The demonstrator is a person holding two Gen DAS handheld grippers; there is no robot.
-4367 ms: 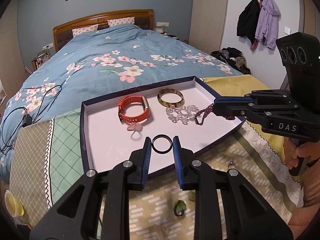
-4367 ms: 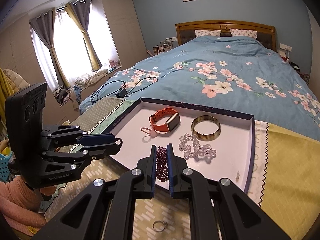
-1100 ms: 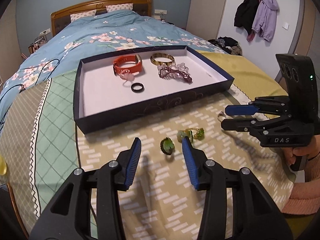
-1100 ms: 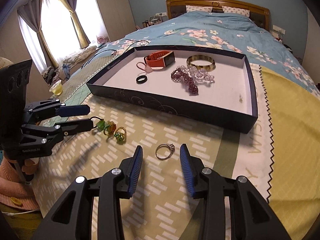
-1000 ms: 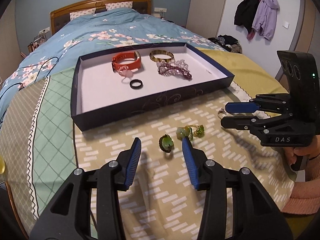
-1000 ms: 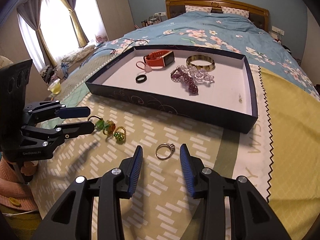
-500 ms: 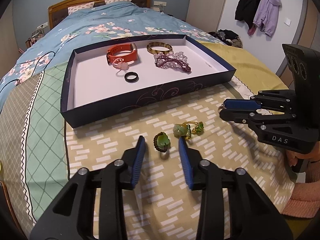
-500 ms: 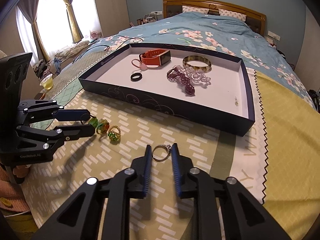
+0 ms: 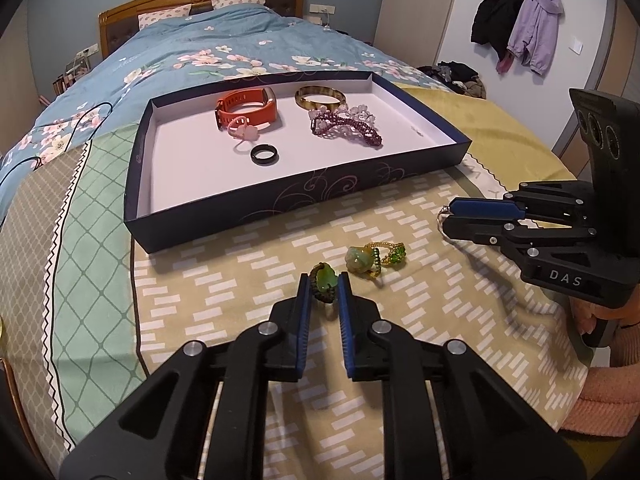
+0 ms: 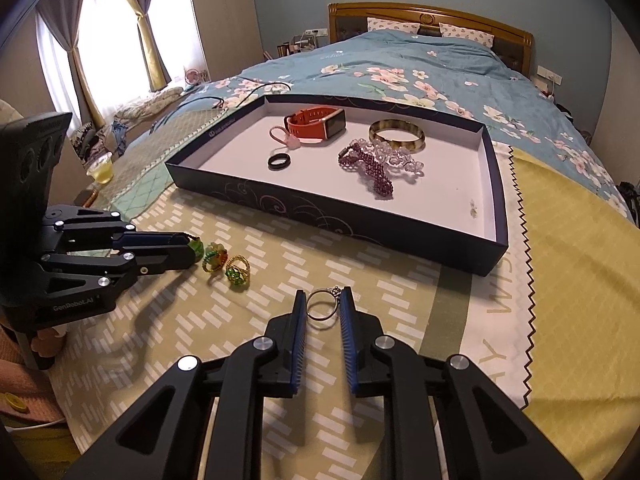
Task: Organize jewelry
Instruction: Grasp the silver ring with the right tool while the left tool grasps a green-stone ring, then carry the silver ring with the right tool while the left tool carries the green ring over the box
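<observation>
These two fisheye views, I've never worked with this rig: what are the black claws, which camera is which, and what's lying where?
No robot: a person holds two hand grippers, each with a camera looking along its fingers. In the left view, the left gripper has closed on a green-stone ring; two more green rings lie beside it on the cloth. In the right view, the right gripper has closed on a silver ring. The tray holds an orange watch, bangle, bead bracelets and black ring.
</observation>
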